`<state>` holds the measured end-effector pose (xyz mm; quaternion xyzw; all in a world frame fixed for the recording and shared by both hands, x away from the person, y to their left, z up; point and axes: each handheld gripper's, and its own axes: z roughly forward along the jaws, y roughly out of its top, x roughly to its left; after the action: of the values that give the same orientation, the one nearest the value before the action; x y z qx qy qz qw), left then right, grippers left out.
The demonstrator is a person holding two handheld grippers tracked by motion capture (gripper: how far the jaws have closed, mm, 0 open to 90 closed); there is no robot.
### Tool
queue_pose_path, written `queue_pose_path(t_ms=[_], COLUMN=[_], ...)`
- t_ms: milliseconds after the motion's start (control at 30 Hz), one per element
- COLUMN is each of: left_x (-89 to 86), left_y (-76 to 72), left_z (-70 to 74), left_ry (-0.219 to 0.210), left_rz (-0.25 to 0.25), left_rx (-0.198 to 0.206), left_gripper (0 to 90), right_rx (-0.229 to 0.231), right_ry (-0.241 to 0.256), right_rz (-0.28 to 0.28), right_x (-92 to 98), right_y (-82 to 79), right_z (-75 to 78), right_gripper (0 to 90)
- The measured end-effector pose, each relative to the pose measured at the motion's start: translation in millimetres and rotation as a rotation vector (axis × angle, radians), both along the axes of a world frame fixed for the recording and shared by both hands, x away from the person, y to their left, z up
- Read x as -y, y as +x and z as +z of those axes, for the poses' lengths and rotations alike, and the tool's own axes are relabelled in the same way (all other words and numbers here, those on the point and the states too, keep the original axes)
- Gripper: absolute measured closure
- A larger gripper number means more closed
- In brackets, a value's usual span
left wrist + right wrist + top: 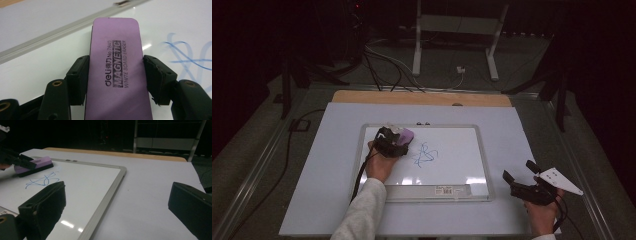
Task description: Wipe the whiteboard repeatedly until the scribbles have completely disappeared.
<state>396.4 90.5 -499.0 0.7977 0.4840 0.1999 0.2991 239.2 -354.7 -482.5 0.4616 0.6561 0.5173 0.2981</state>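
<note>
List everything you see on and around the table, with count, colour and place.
Whiteboard eraser: one, purple, on the whiteboard's far left part, clamped by the left gripper.
Whiteboard: one, white with grey frame, mid-table.
Scribble: one, blue, beside the eraser.
Table: one, white top, wooden far edge.
Stand: one, white, floor beyond the table.
Cables: several, dark, floor.
Left gripper: black, over the board.
Right gripper: black, jaws apart, right of the board.

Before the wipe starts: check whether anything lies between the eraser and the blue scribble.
Nothing visible does. The purple eraser, clamped in the left gripper, sits on the whiteboard beside the blue scribble, with bare board between them.
</note>
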Motion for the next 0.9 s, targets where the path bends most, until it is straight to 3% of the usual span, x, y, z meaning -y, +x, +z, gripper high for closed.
queue_pose_path(t_ms=[100, 133, 300, 533, 633, 767, 900], left_x=[4.6, 7.2, 25.9, 42.9, 48.6, 44.2, 38.6], left_y=[-0.1, -1.5, -12.8, -25.9, -32.5, -30.5, -23.9], left_z=[1.0, 0.8, 1.1, 0.9, 0.4, 0.0, 0.5], left_ry=[0.016, 0.002, 0.017, -0.014, -0.004, -0.029, 0.016], left_rz=[-0.001, -0.014, -0.079, -0.159, -0.188, -0.196, -0.155], left_rx=[-0.002, -0.009, 0.002, -0.014, 0.004, -0.015, 0.013], left_gripper=[42.0, 42.0, 42.0, 42.0, 42.0, 41.9, 41.9], right_rx=[0.000, -0.001, -0.002, -0.002, -0.002, 0.001, 0.001], right_ry=[-0.001, -0.001, -0.003, -0.004, -0.005, -0.004, -0.002], right_rz=[0.003, 0.004, 0.007, 0.008, 0.009, 0.006, 0.001], right_x=[-0.8, -1.1, -1.7, -1.9, -2.0, -1.8, -0.5], right_y=[0.2, 0.4, 0.4, 0.4, 0.4, 0.0, -0.3], right_z=[0.0, 0.0, -0.1, -0.1, -0.1, 0.1, 0.2], right_gripper=[1.9, 1.9, 1.9, 1.9, 1.9, 1.9, 1.9])
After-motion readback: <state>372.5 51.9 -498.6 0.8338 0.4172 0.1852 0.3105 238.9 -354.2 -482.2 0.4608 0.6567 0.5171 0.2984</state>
